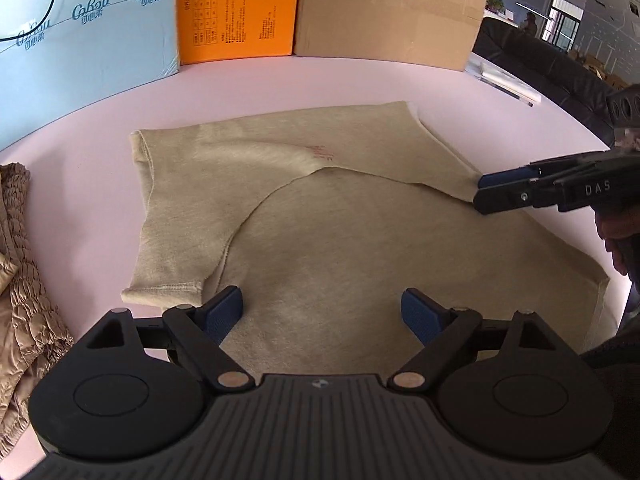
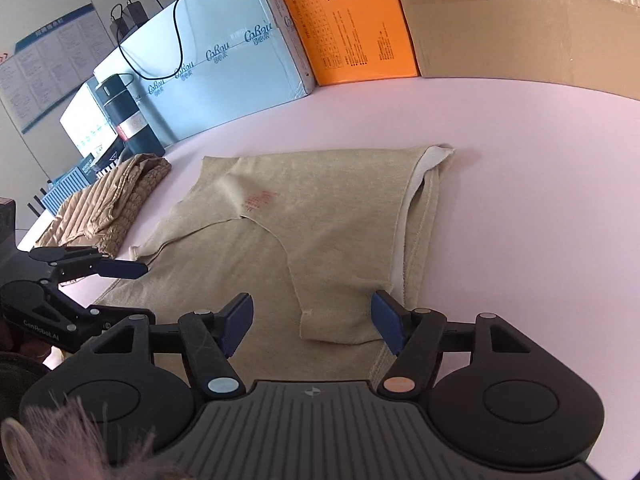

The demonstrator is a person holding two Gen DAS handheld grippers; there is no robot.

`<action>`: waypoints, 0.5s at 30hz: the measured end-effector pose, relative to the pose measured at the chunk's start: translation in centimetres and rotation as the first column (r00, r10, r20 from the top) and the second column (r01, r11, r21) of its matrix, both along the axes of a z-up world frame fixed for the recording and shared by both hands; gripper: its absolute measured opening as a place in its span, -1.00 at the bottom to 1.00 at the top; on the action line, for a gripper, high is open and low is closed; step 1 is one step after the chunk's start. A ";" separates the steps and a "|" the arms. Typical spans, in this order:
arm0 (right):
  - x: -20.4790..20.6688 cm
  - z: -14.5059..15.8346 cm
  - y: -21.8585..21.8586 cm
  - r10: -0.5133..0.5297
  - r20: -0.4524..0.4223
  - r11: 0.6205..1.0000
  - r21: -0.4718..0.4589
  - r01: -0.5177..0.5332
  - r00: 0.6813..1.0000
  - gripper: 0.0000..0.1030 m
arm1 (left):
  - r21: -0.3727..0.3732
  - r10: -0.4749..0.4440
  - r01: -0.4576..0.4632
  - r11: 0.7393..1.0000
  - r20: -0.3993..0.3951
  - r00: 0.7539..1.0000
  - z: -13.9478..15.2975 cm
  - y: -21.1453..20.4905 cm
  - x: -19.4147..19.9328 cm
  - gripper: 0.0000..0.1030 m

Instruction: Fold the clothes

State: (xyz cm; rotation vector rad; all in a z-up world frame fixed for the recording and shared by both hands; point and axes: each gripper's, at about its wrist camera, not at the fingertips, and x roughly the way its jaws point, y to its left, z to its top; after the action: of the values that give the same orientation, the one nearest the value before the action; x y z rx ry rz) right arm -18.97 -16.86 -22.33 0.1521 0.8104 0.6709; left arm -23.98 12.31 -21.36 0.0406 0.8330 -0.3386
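1. Here, beige shirt point(image 1: 320, 240) lies partly folded on the pink worktop point(image 1: 100, 120).
2. Left tool point(image 1: 322, 312) spread above the shirt; its near hem is hidden.
3. Right tool point(image 2: 312, 320) spread; red print point(image 2: 258, 200) illegible.

Both my grippers low, jaws apart, nothing clamped.

My left gripper point(image 1: 322, 312): fingers spread wide, blue pads point(image 1: 224, 312) facing inward, pointing fwd and tilted down. My right gripper point(image 2: 312, 322): also wide open, pads point(image 2: 390, 326) well apart, angled down. From the left cam the right one comes in side-on at the right edge, fingers looking near-parallel; my hand point(image 1: 618, 240) is wrapped round its grip. From the right cam the left one sits at the far left, fingers spread.
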 end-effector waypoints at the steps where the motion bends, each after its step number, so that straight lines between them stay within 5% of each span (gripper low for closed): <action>1: -0.1 0.2 0.1 -0.003 0.007 1.000 0.005 0.002 1.000 0.24 | -0.007 -0.006 0.006 1.000 0.003 1.000 0.1 -0.1 -0.2 0.66; 8: 0.1 2.2 1.6 0.039 0.075 0.998 0.049 -0.043 0.996 0.58 | 0.038 0.076 -0.081 0.996 0.132 0.988 1.7 -0.2 -0.4 0.65; 15: 5.3 3.6 5.4 0.141 0.125 0.990 -0.010 -0.141 0.982 0.60 | 0.073 0.072 -0.079 0.994 0.098 0.993 1.4 -1.4 4.5 0.66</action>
State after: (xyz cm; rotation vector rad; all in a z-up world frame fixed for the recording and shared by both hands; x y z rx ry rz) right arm -13.70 -11.41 -18.71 0.0513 0.7051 0.8061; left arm -19.51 10.88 -19.96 0.0962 0.7511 -0.2315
